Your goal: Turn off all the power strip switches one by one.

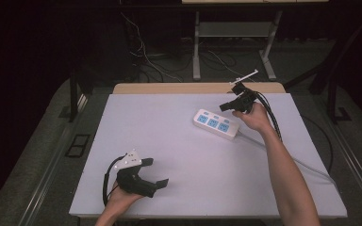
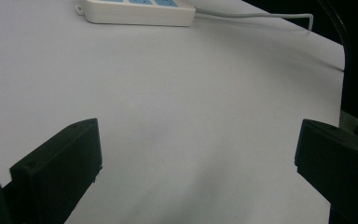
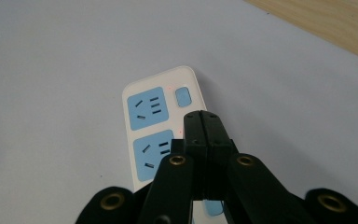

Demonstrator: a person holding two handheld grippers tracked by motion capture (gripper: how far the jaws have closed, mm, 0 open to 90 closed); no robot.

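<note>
One power strip (image 1: 216,124) lies unplugged-into; right gripper (image 3: 204,122) is held closed over its switch, probably just pressed; left gripper (image 1: 156,173) is kept open, idle.

Power strip (image 1: 216,124) on table (image 1: 179,141), far right; right tool (image 1: 229,106) above it, left tool (image 1: 156,175) near front-left.

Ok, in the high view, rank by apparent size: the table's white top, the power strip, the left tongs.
1. White table top, by far the largest.
2. and 3. Power strip and left tongs look about alike; the tongs sit nearer the camera, so no ranking there.
</note>
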